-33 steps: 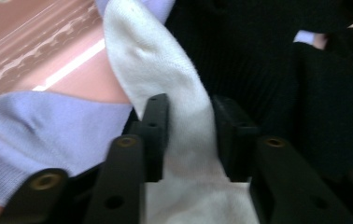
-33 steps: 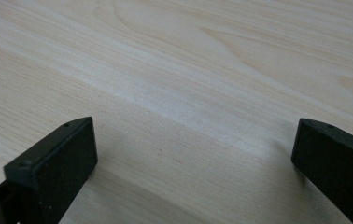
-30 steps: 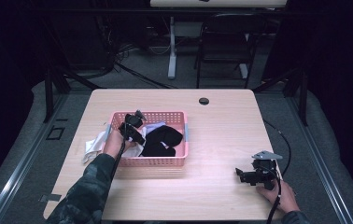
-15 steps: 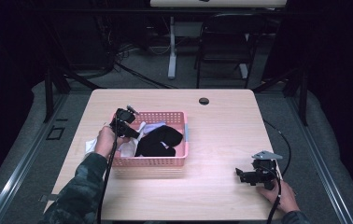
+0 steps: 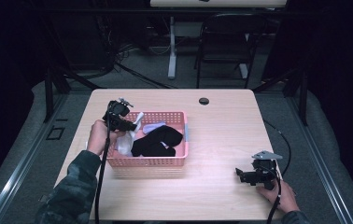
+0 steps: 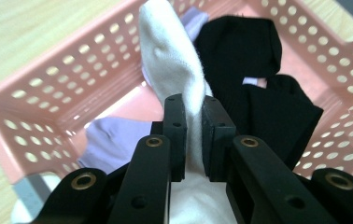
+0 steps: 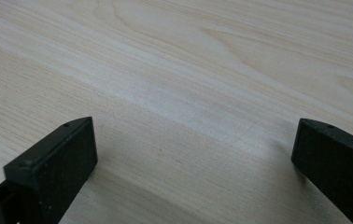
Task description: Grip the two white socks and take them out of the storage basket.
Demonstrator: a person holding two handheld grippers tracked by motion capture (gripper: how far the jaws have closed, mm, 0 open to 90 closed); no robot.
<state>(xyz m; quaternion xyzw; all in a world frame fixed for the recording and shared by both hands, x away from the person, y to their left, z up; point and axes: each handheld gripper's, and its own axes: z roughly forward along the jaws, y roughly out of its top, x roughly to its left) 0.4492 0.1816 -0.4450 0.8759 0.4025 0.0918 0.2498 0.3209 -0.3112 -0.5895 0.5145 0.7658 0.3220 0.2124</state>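
A pink perforated basket (image 5: pixel 174 161) (image 6: pixel 39 93) stands on the left half of the wooden table. In it lie black socks (image 5: pixel 158 142) (image 6: pixel 268 93) and a lilac sock (image 5: pixel 153 127) (image 6: pixel 109 140). My left gripper (image 5: pixel 130 125) (image 6: pixel 193 116) hangs above the basket's left end, shut on a white sock (image 5: pixel 127 142) (image 6: pixel 174 60) that dangles from its jaws into the basket. My right gripper (image 5: pixel 240 175) (image 7: pixel 188 154) rests low over the bare table at the front right, its jaws wide apart with nothing between them.
A small black round grommet (image 5: pixel 204 101) sits near the table's far edge. A chair (image 5: pixel 223 42) and desk legs stand on the floor beyond the table. Bare wood (image 5: pixel 221 135) lies between the basket and my right gripper.
My left gripper has risen from inside the basket and moved toward its left end, pulling the white sock up with it. The right gripper has stayed in place.
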